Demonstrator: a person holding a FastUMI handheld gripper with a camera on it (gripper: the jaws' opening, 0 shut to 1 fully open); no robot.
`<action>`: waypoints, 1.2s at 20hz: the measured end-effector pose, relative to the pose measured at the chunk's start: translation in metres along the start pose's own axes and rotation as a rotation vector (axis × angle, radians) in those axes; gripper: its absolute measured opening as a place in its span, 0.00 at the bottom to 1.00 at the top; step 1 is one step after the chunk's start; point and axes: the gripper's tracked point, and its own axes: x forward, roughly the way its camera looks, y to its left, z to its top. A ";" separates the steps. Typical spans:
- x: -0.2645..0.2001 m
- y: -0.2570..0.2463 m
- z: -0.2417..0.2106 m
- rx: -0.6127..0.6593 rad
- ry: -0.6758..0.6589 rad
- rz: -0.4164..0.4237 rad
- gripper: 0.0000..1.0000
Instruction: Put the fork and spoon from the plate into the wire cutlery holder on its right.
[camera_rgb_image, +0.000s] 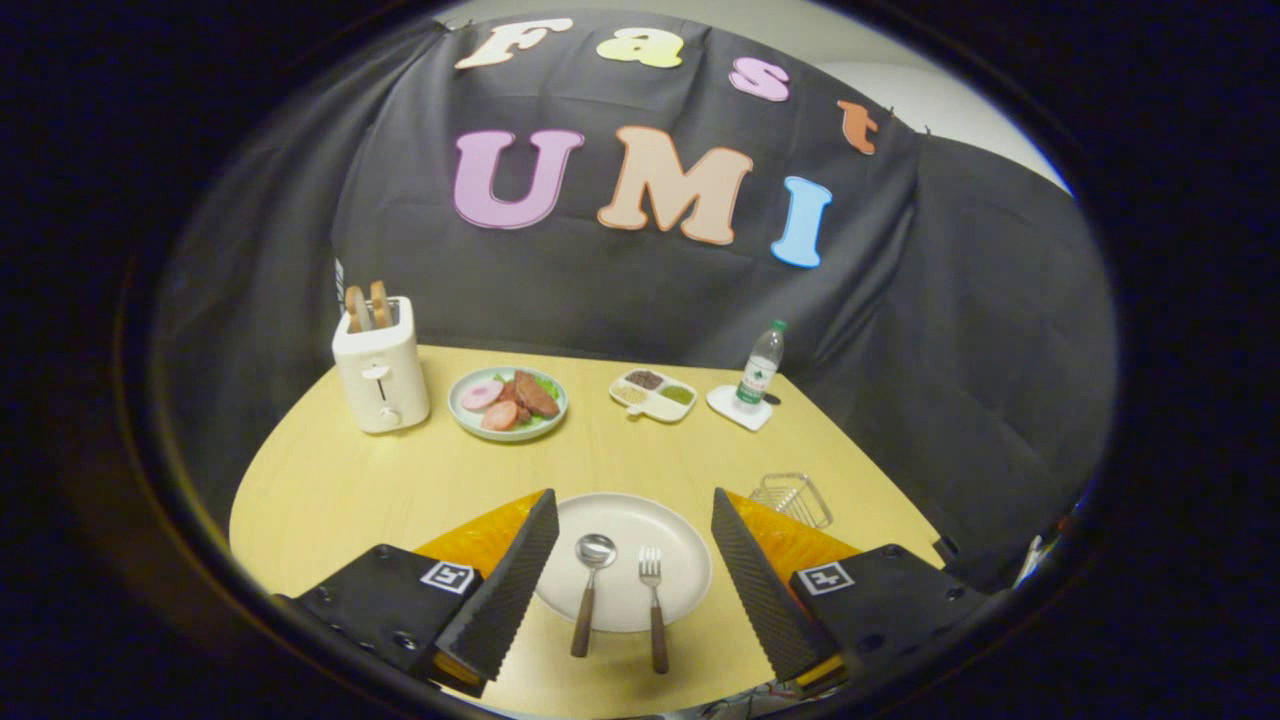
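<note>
Wooden table (330, 480), claw (632, 570) agape above.

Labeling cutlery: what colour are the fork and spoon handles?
Brown, wood-like, on both fork and spoon; clearest in gripper view.

A toaster (380, 372) holding bread slices is standing at the table's (330, 480) far left corner. Along the far edge, a food plate (508, 403), a divided dish (653, 395) and a bottle (761, 367) on a coaster (738, 408) are sitting.
</note>
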 end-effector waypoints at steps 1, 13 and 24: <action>0.000 -0.005 -0.003 0.005 0.040 -0.013 1.00; 0.002 -0.051 -0.093 0.009 0.610 -0.131 1.00; 0.008 -0.030 -0.172 0.067 1.011 -0.038 0.96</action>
